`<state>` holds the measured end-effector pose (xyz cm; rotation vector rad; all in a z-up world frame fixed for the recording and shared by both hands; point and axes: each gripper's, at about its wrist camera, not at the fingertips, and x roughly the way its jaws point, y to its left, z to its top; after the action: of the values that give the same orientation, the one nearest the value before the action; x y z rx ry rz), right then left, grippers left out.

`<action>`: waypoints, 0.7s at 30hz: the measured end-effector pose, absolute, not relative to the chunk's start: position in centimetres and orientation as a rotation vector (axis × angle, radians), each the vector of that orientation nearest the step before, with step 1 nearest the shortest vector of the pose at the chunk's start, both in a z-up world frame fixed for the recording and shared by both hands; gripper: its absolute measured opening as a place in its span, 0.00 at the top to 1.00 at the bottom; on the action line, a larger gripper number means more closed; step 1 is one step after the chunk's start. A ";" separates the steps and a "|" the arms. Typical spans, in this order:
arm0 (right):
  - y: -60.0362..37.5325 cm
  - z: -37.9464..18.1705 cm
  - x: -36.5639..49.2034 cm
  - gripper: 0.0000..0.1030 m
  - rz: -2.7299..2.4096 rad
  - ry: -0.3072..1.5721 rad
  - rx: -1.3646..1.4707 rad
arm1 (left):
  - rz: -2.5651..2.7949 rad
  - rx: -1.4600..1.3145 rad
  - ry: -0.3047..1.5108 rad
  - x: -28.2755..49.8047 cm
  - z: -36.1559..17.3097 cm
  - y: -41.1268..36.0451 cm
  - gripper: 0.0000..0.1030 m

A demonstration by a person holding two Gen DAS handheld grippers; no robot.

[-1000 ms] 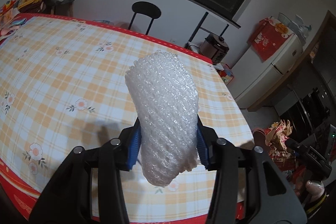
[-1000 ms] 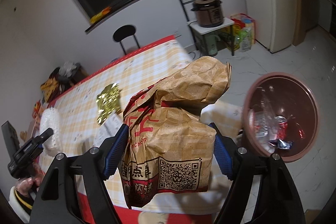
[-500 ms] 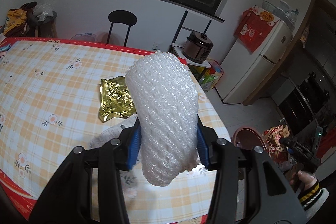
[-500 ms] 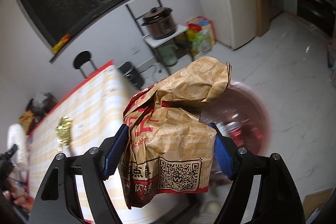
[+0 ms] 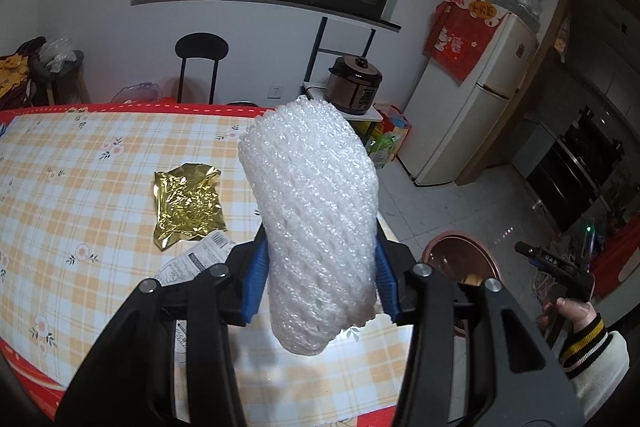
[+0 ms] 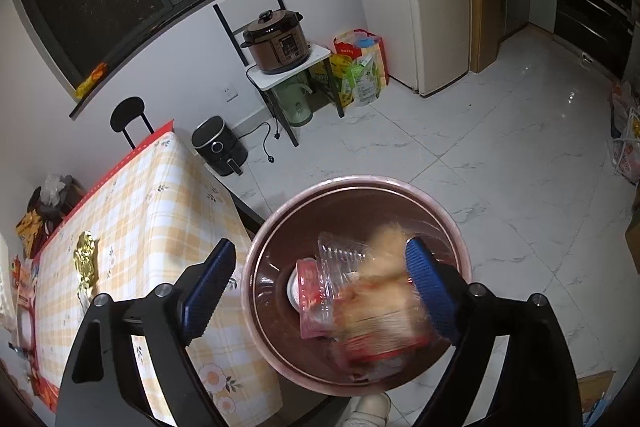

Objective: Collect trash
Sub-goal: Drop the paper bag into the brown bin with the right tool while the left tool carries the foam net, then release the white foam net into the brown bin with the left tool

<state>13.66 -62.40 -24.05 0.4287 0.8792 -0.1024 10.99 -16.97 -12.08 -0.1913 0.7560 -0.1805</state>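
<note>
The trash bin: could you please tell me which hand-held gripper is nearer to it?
Right. The right hand-held gripper hangs directly above the trash bin; the left hand-held gripper is over the table beside it.

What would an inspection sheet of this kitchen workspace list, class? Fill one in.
Surface: checked tablecloth.
Job's things: foam net; blurred paper bag in the bin; gold wrapper and printed paper on the table.
Clutter: bags beside the fridge.
Grippers: left hand-held gripper shut on the foam net; right hand-held gripper just opened, above the bin.
Cables: air fryer cord on the floor.
Surroundings: pressure cooker, chair.
</note>
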 end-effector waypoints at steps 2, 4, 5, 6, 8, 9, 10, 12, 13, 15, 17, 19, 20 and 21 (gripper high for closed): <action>-62.3 -23.2 13.5 0.11 -0.099 0.860 0.423 | -0.198 -0.179 0.758 11.0 -11.9 -17.6 0.53; -62.4 -22.1 13.2 0.07 -0.102 0.834 0.412 | -0.218 -0.169 0.757 11.1 -11.6 -18.4 0.53; -62.5 -21.6 13.0 0.05 -0.105 0.820 0.407 | -0.227 -0.165 0.756 11.2 -11.5 -18.7 0.53; -62.6 -21.1 12.7 0.05 -0.107 0.806 0.403 | -0.237 -0.160 0.756 11.2 -11.4 -19.1 0.53; -62.8 -19.7 12.1 0.05 -0.110 0.776 0.390 | -0.266 -0.151 0.755 11.4 -11.2 -20.2 0.53; -62.9 -19.3 11.8 0.05 -0.113 0.765 0.385 | -0.277 -0.148 0.756 11.5 -11.2 -20.7 0.53; -63.1 -18.6 11.3 0.05 -0.117 0.749 0.377 | -0.299 -0.143 0.755 11.7 -11.1 -21.5 0.53; -63.4 -17.6 10.6 0.05 -0.123 0.729 0.365 | -0.332 -0.135 0.755 11.9 -11.1 -22.9 0.53; -63.6 -17.2 10.1 0.05 -0.127 0.719 0.359 | -0.359 -0.129 0.756 12.0 -11.1 -23.9 0.53; -64.2 -16.3 9.1 0.05 -0.135 0.704 0.348 | -0.398 -0.119 0.759 12.2 -11.2 -25.7 0.53; -64.8 -15.8 8.3 0.05 -0.144 0.696 0.341 | -0.435 -0.112 0.765 12.3 -11.5 -27.4 0.52; -65.5 -15.4 7.3 0.05 -0.154 0.694 0.332 | -0.471 -0.109 0.775 12.7 -12.0 -29.1 0.52; -65.9 -15.2 6.8 0.05 -0.160 0.696 0.328 | -0.492 -0.108 0.782 12.9 -12.3 -30.2 0.52; -66.3 -15.1 6.3 0.05 -0.166 0.698 0.324 | -0.514 -0.108 0.790 13.1 -12.8 -31.4 0.51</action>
<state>6.32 -66.30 -15.12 0.3238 0.6982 -0.1657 13.11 -31.36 -12.75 -0.1080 0.7897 -0.5138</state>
